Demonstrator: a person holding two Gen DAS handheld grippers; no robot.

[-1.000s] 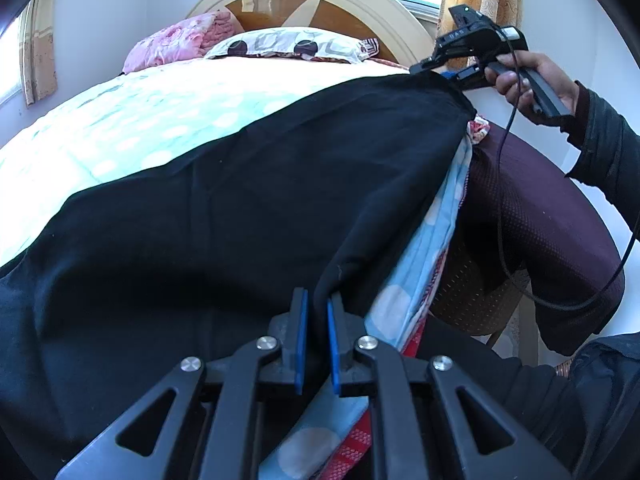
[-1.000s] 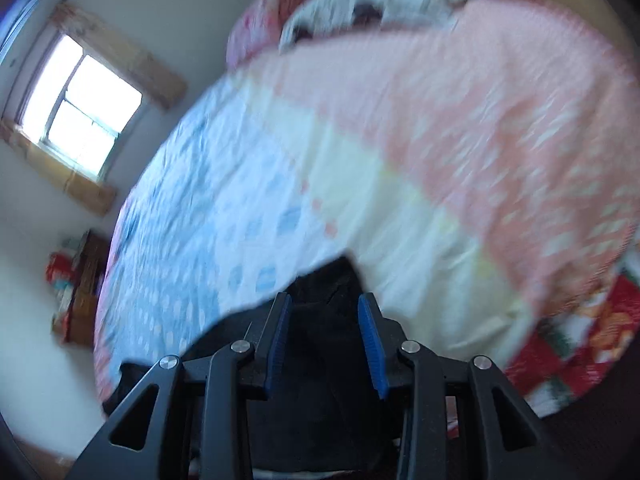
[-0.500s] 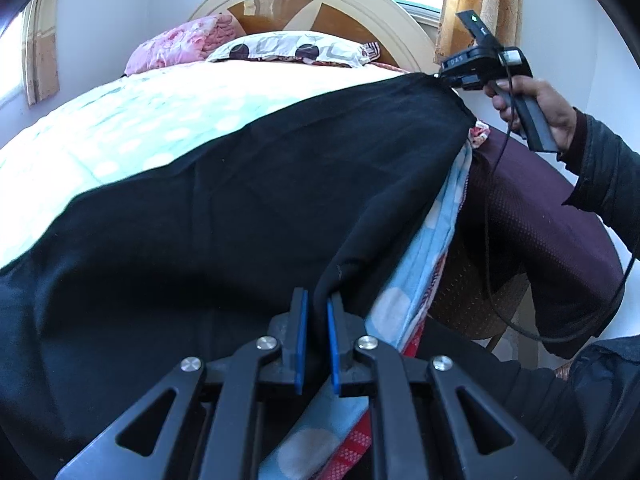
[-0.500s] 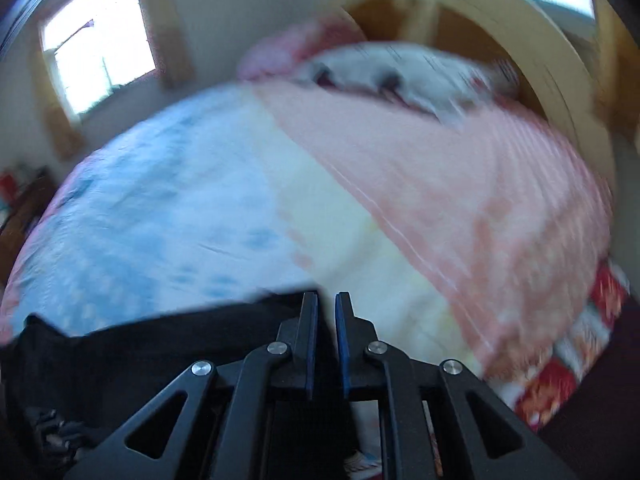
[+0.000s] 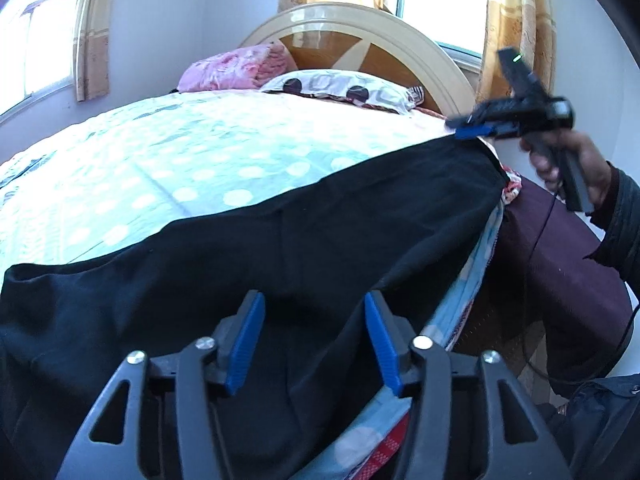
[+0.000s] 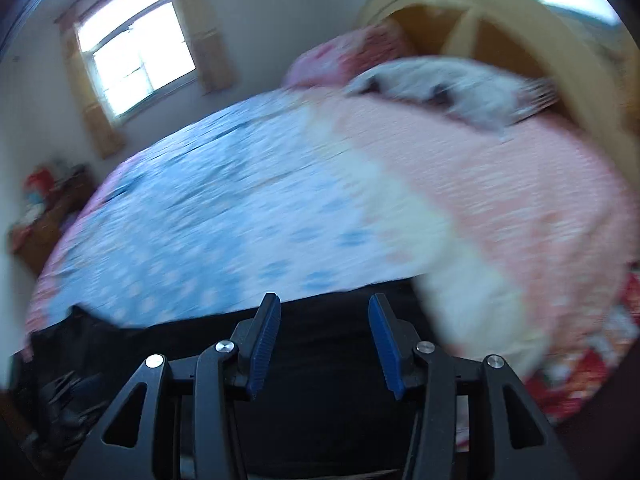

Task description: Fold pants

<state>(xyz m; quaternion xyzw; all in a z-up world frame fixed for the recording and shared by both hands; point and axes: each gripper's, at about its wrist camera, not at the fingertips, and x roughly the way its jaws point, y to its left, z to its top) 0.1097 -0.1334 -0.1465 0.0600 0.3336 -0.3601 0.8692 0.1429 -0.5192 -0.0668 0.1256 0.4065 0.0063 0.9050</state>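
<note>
Black pants (image 5: 248, 264) lie spread along the near edge of the bed, on a light blue dotted cover (image 5: 160, 168). My left gripper (image 5: 312, 340) is open just above the pants' near end, holding nothing. In the left wrist view my right gripper (image 5: 472, 130) hovers at the pants' far end, held by a hand. In the blurred right wrist view my right gripper (image 6: 324, 340) is open over the black pants (image 6: 320, 344), with nothing between its blue pads.
A wooden headboard (image 5: 360, 28) with a pink pillow (image 5: 236, 68) and a patterned pillow (image 5: 344, 88) stands at the far end. A dark maroon chair (image 5: 560, 264) stands at the bed's right side. Curtained windows are behind. A cluttered cabinet (image 6: 44, 208) stands far left.
Both grippers were shut on the pants' edge half a second ago and have opened, letting the fabric go. The right gripper has swung, so its view is blurred.
</note>
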